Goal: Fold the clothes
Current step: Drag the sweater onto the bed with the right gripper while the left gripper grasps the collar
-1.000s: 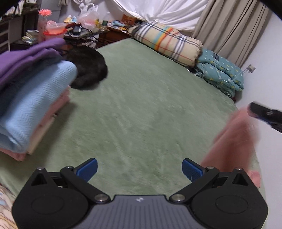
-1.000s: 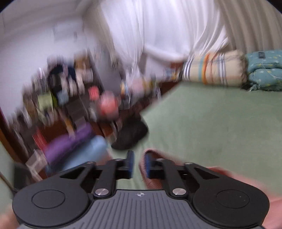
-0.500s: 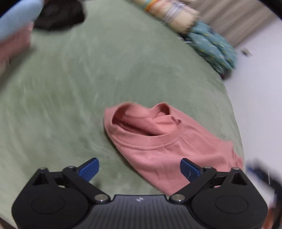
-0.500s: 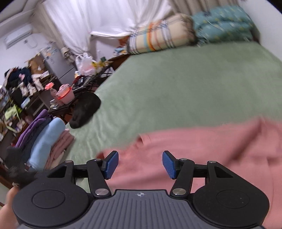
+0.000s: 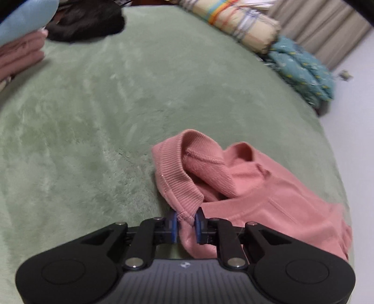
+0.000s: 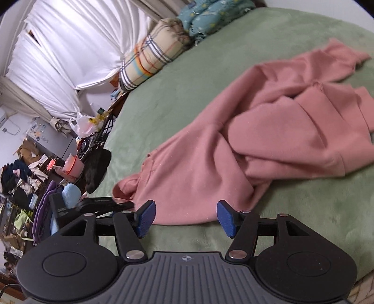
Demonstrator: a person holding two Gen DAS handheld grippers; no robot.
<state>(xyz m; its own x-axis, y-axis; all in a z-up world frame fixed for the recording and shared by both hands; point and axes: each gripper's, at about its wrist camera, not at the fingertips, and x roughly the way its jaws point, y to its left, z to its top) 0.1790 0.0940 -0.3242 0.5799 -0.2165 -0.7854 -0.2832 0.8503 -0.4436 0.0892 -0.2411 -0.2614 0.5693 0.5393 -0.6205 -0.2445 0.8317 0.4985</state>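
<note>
Sweatshirt [image 5: 257, 187], pink and crumpled, lies on the green blanket [image 5: 93, 117] just ahead of both grippers. Left gripper [image 5: 186, 221] is clamped on its ribbed hem, a fold of cloth pinched between the blue pads [image 5: 173, 222]. Right gripper [image 6: 185, 218] hovers with jaws spread wide, pads apart just short of the garment's near edge, touching nothing. Far ahead and to the left of the left gripper sits a stack [image 5: 18, 46] of folded clothes beside a black garment [image 5: 86, 21].

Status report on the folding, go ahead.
Left gripper shut on pink sweatshirt ribbed hem. Right gripper open, short of it. Sweatshirt crumpled on green blanket. Nothing obstructing.
</note>
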